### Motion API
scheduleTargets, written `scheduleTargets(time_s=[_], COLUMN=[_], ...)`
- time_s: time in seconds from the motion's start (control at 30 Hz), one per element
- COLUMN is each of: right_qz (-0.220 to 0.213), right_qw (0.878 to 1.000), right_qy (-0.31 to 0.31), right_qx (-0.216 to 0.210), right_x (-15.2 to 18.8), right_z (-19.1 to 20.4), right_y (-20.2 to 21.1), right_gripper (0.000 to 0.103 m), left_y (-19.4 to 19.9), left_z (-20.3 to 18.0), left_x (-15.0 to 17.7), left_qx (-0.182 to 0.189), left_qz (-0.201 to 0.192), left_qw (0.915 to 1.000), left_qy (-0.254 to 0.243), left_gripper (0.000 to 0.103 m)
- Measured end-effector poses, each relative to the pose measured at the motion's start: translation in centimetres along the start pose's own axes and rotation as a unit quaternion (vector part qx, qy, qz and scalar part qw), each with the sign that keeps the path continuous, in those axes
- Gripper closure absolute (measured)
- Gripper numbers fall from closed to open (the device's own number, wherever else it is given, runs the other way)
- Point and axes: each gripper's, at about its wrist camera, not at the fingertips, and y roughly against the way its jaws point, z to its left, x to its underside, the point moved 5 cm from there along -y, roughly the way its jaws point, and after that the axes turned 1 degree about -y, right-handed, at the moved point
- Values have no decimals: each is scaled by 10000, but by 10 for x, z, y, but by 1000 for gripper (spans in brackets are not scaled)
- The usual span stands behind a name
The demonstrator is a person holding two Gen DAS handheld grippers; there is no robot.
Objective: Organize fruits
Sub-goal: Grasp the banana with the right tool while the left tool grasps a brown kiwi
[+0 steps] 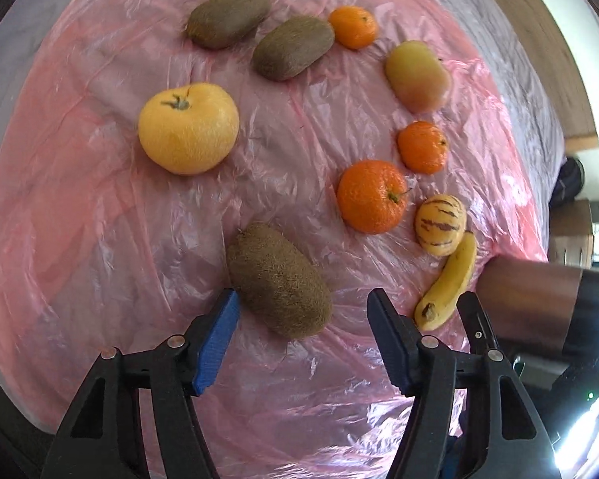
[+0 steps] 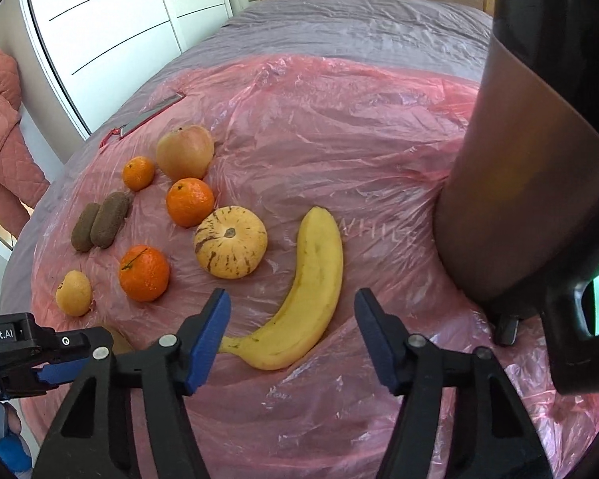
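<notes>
Fruit lies on a pink plastic sheet spread over a bed. My left gripper is open around a brown kiwi; its left pad tip sits at the kiwi's side, and the right pad stands clear. My right gripper is open over a yellow banana, which lies between the blue pads untouched. Further off lie two kiwis, a large yellow citrus, an apple, a striped melon and three oranges.
A tall brown cylindrical vessel with a black handle stands close on the banana's right. The left gripper's body shows at the lower left of the right wrist view. Beyond the sheet lie grey bedding, a wooden headboard and white cupboard doors.
</notes>
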Motion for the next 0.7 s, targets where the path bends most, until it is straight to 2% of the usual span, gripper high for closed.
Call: scheduleTargets(time_s=[0.17,0.23,0.37,0.47,0.5,0.53,0.6,0.7], right_qz=[157,215,338,478,544,637,752,746], right_qw=[9998,9997,9994,9989,9985,9979,9971,9972], right_qy=[-63,-57,-21,-17,-44,-79,-69,29], right_qx=[-45,-78,-102,-1,12,-3,28,53], right_x=[-5,-7,-10,-7,-5,-2,5,6], right_z=[-6,-5,-5,-6,-8,-9,-10,-6], right_y=[-13,-18,-27,-36,-39,-43,-49,-52], right_gripper=[28,37,46,47,49,55,55,56], left_y=[-15,-18,-25,-30,-32,-33,-34,-36], left_z=[-1,3,17,21,23,25,27,33], left_x=[3,1,-5,-7,-8,-9,-10,-11], left_qx=[-88,-19,177,185,172,178,205,287], left_qz=[153,161,224,266,272,276,276,265], left_qw=[9992,9986,9962,9961,9962,9962,9962,9964], left_qy=[345,496,823,818,810,809,798,758], left_gripper=[43,43,48,54,57,60,63,64])
